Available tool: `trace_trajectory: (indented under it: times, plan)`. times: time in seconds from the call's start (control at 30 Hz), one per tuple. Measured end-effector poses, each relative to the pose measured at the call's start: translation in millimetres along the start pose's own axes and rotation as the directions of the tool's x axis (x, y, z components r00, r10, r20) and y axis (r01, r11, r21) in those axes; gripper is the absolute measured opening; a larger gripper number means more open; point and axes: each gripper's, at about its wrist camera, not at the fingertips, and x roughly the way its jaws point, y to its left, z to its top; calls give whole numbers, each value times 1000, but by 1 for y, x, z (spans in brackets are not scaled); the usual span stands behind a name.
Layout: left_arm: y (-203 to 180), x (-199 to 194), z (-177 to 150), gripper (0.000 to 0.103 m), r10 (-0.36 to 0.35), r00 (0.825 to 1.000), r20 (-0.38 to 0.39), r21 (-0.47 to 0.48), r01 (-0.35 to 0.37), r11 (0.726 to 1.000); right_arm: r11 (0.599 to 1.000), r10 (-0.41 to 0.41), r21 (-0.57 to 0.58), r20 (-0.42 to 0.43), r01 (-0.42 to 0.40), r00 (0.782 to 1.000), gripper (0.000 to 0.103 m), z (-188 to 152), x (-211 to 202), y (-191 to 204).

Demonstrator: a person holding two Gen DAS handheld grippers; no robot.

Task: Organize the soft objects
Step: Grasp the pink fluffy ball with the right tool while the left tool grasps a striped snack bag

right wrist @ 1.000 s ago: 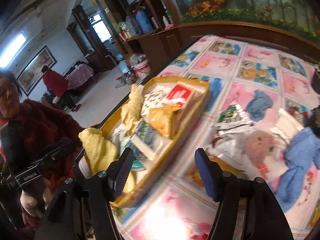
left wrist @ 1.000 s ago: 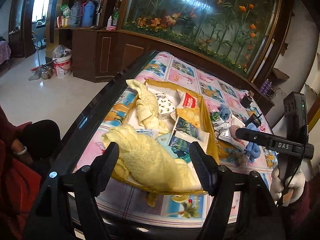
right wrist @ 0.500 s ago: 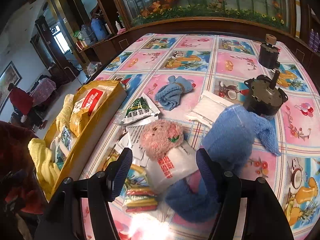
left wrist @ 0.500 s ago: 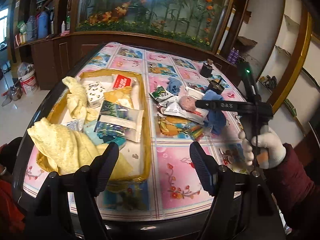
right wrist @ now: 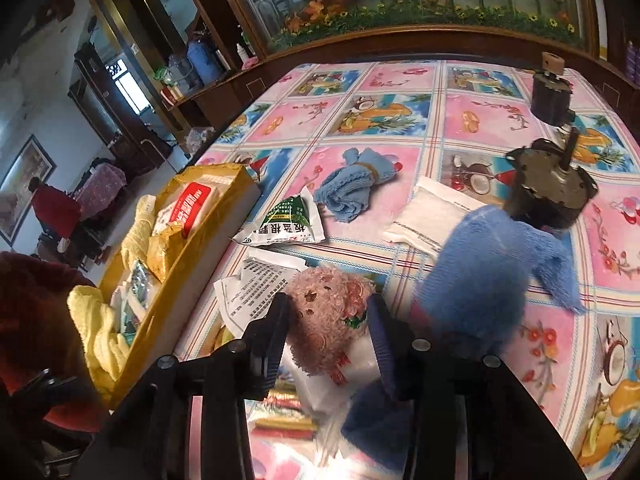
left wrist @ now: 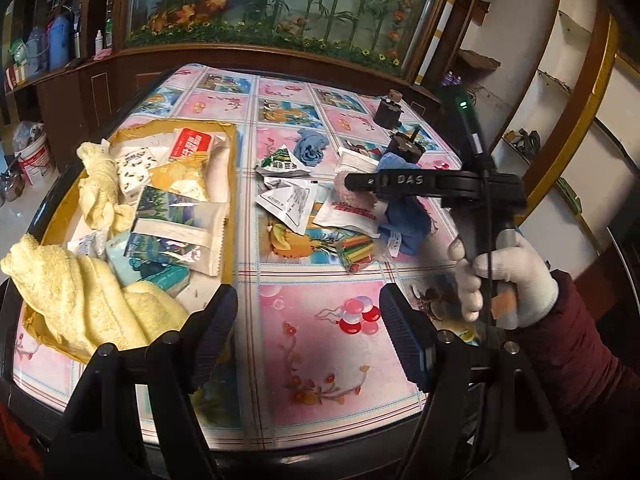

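Flowered pink-and-blue oilcloth covers the table [left wrist: 320, 344]; from the left wrist, the left tool [left wrist: 308, 334] hangs wide open and empty above the near edge, beside the yellow cardboard tray [left wrist: 229, 216] holding a pale yellow towel [left wrist: 80, 304] and packets; from the right wrist, the right tool [right wrist: 326, 336] brackets the fuzzy pink plush toy [right wrist: 328, 312], fingers partly closed at its sides, contact unclear; a blue fleece cloth [right wrist: 484, 276] lies just beside.

Two yellow towels [left wrist: 86, 300], two blue cloths [right wrist: 354, 184], two motors [right wrist: 550, 196].
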Motion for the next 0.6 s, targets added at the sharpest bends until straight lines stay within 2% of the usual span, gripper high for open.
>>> trace_trajectory:
  times: [0.13,0.23,0.3,0.4,0.5,0.57,0.6]
  plan:
    - [-22,28,2,73,-20,998,-52,42,23,999,1000,5,28,87,-8,996,42,-15,-52,-23]
    - [-40,52,8,73,-26,997,-68,104,32,994,998,2,66,110,-9,994,43,-28,-75,-47]
    - [-53,70,13,73,-14,998,-60,197,26,980,996,-14,89,102,5,995,44,-36,-81,-61]
    - [-69,97,19,73,21,998,-53,344,-2,939,992,-19,130,89,7,996,45,-47,-85,-83]
    - [-69,125,26,73,33,991,-131,378,20,925,988,-5,156,95,-10,996,45,-52,-87,-96]
    - [-70,140,26,74,51,985,-166,394,19,919,986,7,166,96,-23,995,45,-55,-87,-102]
    - [-70,142,27,76,35,985,-167,384,33,923,986,10,167,96,-26,995,45,-55,-86,-103]
